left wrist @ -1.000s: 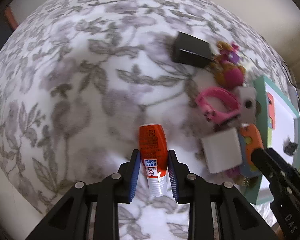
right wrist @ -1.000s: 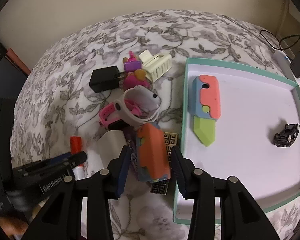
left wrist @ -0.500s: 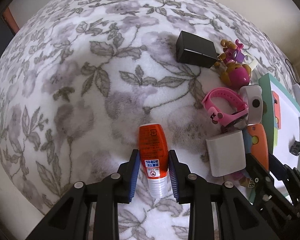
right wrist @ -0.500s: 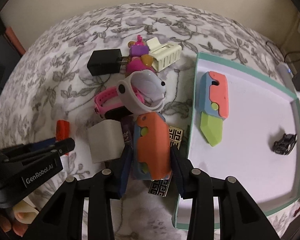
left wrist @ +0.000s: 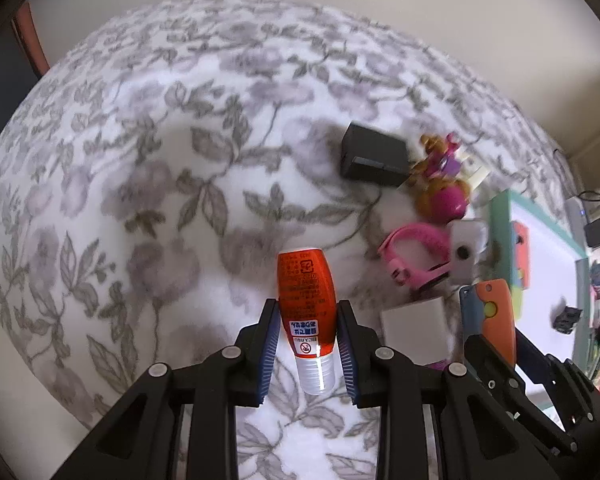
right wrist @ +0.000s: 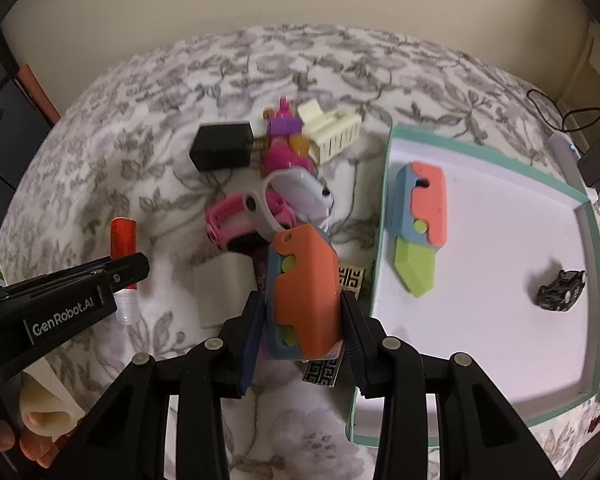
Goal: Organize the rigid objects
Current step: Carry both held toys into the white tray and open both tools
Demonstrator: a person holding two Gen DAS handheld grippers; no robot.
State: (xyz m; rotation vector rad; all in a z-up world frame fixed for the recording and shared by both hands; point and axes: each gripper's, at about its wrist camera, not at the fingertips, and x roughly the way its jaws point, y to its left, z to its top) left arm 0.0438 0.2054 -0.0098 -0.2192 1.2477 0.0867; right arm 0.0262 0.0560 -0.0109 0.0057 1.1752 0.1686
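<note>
Left wrist view: left gripper [left wrist: 307, 350] is held low over the surface, jaws clamped on an orange bottle [left wrist: 307, 302] that points away from the camera, its clear cap [left wrist: 315, 374] nearest the lens. The bottle looks lifted a little above the floral cloth [left wrist: 160, 184], though contact is hard to judge. Right of it, the right gripper [left wrist: 496, 344] enters from the lower right edge with an orange-and-blue toy knife [left wrist: 494, 316] between its jaws. Beside them lie a white block [left wrist: 414, 326], a pink watch band [left wrist: 414, 254], a white watch [left wrist: 466, 250], a pink figure [left wrist: 444, 190] and a black charger [left wrist: 374, 156]. The teal tray [left wrist: 500, 220] is cut off at the right edge. A beige wall runs behind; this side of the frame is motion-blurred.

Right wrist view: the right gripper [right wrist: 302, 320] has its jaws closed on the orange-and-blue toy knife [right wrist: 304, 292], held tilted above the clutter just left of the teal tray [right wrist: 382, 216]. Inside the tray lie a second toy knife [right wrist: 420, 228] with a green blade and a small black toy car [right wrist: 562, 290], well apart. A patterned tile [right wrist: 352, 278] is partly hidden under the held knife. A cream ribbed piece [right wrist: 334, 134] sits next to the pink figure [right wrist: 286, 148] and the black charger [right wrist: 222, 146]. The left gripper [right wrist: 124, 272] reaches in from the left with the orange bottle [right wrist: 122, 240]; fingertips of a hand [right wrist: 32, 436] show at lower left. Cables and a plug are in the far right corner.
</note>
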